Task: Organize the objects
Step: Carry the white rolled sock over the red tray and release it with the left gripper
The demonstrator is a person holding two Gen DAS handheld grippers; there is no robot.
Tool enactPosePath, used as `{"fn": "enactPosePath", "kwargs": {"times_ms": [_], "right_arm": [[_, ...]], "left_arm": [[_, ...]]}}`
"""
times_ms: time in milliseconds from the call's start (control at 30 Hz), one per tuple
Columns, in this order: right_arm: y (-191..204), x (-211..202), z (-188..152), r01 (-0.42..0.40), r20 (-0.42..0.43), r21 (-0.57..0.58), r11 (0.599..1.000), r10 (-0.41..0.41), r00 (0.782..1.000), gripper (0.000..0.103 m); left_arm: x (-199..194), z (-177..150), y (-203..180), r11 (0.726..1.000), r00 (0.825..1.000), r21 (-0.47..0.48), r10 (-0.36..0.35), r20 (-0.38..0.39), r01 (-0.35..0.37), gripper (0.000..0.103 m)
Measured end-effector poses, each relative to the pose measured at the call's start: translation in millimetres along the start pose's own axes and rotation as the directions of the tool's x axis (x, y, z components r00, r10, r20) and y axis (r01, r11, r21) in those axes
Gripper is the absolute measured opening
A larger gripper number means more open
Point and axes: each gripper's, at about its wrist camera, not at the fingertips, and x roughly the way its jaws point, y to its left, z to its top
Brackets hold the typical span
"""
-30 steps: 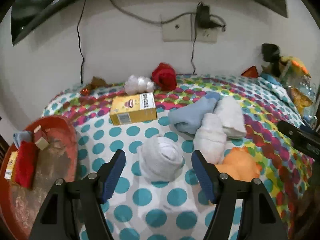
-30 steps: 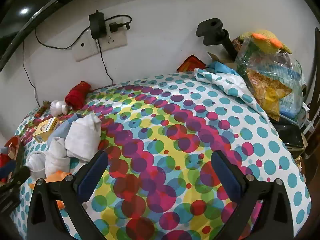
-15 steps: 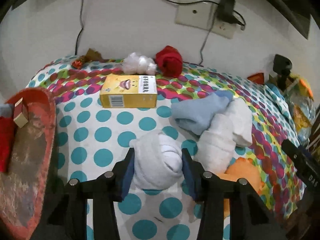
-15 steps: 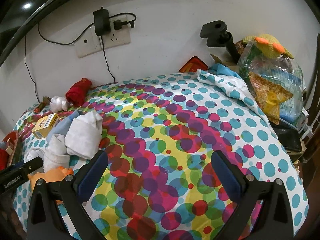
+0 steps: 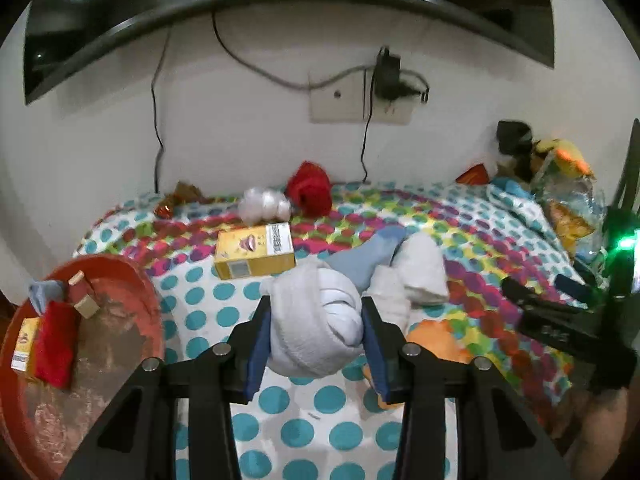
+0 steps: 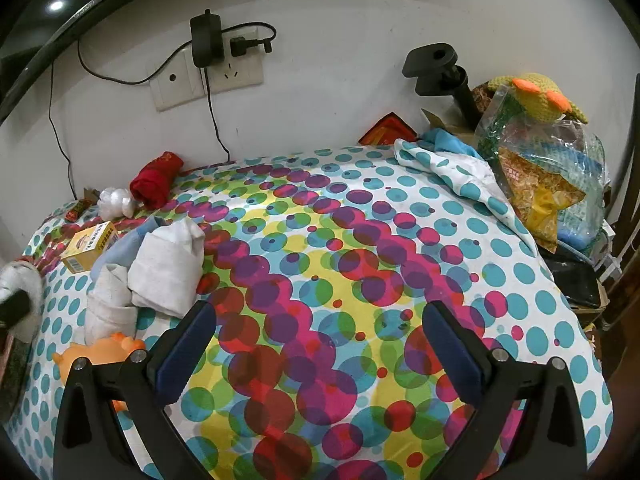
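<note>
While the white sock bundle (image 5: 316, 316) sits squeezed between its blue pads, the left tool (image 5: 316, 350) holds it clear above the dotted bedspread (image 5: 224, 300), near the red tray (image 5: 120, 344); the right tool (image 6: 320, 344) gapes wide, holding nothing.

A tray (image 5: 132, 280) sits at the left edge of the table (image 5: 208, 312), holding a small box (image 5: 26, 344) and cloth (image 5: 54, 344). Right of it lies a box (image 5: 254, 256); farther right, rolled socks (image 5: 416, 276); bags (image 6: 548, 176) far right.
</note>
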Motion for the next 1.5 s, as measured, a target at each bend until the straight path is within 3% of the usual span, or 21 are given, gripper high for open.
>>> {"fn": "enactPosePath", "kwargs": {"times_ms": [300, 633, 967, 1200, 1500], "right_arm": [[0, 1, -1, -0.006, -0.002, -0.004, 1.0, 0.006, 1.0, 0.103], [3, 1, -1, -0.003, -0.008, -0.018, 1.0, 0.003, 1.0, 0.103], [4, 1, -1, -0.008, -0.011, -0.025, 1.0, 0.008, 1.0, 0.103], [5, 3, -1, -0.008, -0.02, -0.028, 1.0, 0.007, 1.0, 0.103], [6, 2, -1, -0.003, -0.026, -0.038, 0.999, 0.002, 1.0, 0.103]], "left_arm": [[-26, -2, 42, 0.994, 0.996, -0.063, 0.091, -0.009, -0.091, 0.042], [-58, -27, 145, 0.972, 0.987, -0.172, 0.156, -0.035, -0.16, 0.043], [-99, -88, 259, 0.926, 0.95, -0.22, 0.286, -0.124, -0.307, 0.043], [-103, -108, 281, 0.91, 0.934, -0.222, 0.32, -0.157, -0.35, 0.043], [-74, -115, 287, 0.901, 0.915, -0.201, 0.345, -0.207, -0.385, 0.043]]}}
